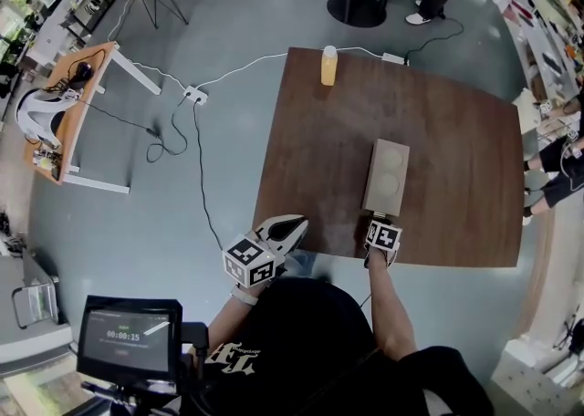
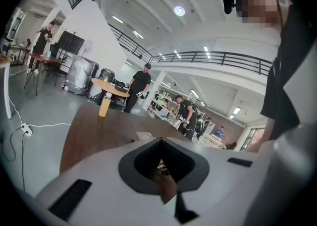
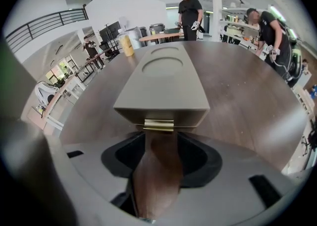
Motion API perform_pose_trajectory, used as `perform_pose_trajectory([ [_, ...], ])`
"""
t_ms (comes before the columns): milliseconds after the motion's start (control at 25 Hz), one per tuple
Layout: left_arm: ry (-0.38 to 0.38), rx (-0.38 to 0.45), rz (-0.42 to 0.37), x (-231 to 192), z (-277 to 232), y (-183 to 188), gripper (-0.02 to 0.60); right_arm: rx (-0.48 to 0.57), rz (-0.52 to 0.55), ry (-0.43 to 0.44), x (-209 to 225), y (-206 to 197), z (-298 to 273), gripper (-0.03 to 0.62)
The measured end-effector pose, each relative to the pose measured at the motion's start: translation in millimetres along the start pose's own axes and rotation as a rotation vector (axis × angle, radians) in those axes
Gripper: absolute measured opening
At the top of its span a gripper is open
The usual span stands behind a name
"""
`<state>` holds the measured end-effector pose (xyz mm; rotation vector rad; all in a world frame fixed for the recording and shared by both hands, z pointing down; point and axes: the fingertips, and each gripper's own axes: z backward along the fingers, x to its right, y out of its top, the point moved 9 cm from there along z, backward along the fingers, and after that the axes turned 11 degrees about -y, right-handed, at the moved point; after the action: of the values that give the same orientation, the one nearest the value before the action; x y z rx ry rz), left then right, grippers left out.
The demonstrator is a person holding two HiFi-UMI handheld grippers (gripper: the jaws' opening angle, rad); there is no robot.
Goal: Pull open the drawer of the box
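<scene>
A long grey-tan box (image 1: 386,177) with two round recesses in its top lies on the brown table (image 1: 456,150). Its near end carries a small gold pull tab (image 3: 159,125), and the drawer front sits flush with the box (image 3: 163,84). My right gripper (image 1: 379,217) hangs just before that end, tilted steeply down. In the right gripper view the right gripper (image 3: 159,141) is open, the tab just beyond its tips, with only bare table between the fingers. My left gripper (image 1: 299,222) hovers at the table's near-left edge, away from the box. In its own view the left gripper (image 2: 161,141) has its tips together, holding nothing.
An orange bottle (image 1: 328,65) stands at the table's far edge, beside a white cable and adapter (image 1: 394,58). A power strip (image 1: 194,94) lies on the floor to the left. People stand beyond the far and right sides. A monitor (image 1: 128,337) sits at lower left.
</scene>
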<state>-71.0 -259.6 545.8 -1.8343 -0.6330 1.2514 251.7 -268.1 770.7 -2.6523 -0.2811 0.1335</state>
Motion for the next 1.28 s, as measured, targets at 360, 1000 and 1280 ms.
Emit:
perform_pose_trajectory([
  [360, 0.0, -0.007, 0.009, 1.5, -1.7, 0.2, 0.0, -0.036, 0.008, -0.011, 6.3, -1.7, -3.8, 0.174],
  [1000, 0.001, -0.007, 0.013, 2.0, -1.2, -2.6, 0.0, -0.034, 0.026, -0.025, 6.4, -4.0, -6.1, 0.138],
  [1280, -0.002, -0.01, 0.02, 3.5, -1.8, -3.4, 0.0, 0.008, 0.004, -0.012, 6.9, -5.9, -3.0, 0.138],
])
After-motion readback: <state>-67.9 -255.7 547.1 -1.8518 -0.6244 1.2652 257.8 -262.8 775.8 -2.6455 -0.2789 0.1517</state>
